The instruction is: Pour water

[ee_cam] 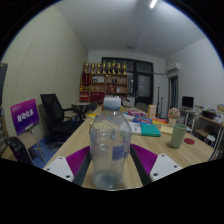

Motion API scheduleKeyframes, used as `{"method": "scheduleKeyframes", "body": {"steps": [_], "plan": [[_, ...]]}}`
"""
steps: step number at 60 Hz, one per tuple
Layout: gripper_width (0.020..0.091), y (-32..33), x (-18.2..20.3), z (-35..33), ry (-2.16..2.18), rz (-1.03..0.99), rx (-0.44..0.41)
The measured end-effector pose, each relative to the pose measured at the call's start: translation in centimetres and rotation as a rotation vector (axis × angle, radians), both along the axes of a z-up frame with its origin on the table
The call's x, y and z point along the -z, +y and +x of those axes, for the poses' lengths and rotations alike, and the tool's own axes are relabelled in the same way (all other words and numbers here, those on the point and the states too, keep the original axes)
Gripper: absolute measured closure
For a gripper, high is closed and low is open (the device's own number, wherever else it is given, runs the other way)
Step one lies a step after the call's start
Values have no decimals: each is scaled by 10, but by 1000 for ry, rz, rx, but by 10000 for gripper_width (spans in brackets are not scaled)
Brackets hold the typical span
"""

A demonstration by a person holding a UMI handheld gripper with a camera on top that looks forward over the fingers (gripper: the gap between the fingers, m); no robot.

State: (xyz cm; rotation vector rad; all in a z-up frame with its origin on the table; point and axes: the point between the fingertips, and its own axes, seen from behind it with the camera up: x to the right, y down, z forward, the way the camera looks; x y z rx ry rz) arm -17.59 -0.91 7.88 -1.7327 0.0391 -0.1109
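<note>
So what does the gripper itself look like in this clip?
The gripper shows two dark fingers, each with a magenta-purple pad on its inner face; one pad carries a faint grid texture. White plates edge the fingers' outer sides. No cables, markings or sleeve are visible.

An office or meeting room is showing here: black office chairs [52, 112] are standing around a long wooden table [160, 147], with shelves [103, 82] lining the back wall.

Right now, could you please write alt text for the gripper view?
A clear plastic water bottle with a white cap stands upright between the gripper's two fingers, on a wooden table. Beyond it lie books and a green cup.
</note>
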Motion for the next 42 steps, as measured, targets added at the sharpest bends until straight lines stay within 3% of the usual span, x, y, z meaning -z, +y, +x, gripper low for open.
{"method": "scheduleKeyframes", "body": {"steps": [4,7,15,19,20,21,29,36,42], "plan": [[304,17,-6,-3,6,16,-17],[487,27,-2,-3,-5,2,-54],[547,33,-5,-18,-48,1,-122],[611,36,1,-15,-5,-42,-133],[589,35,1,-20,3,-52,-134],[639,38,3,-10,10,-60,-149],[638,42,-26,-6,159,-78,-193],[637,70,-96,12,444,-33,-210],[639,104,-145,81,785,28,-181]]}}
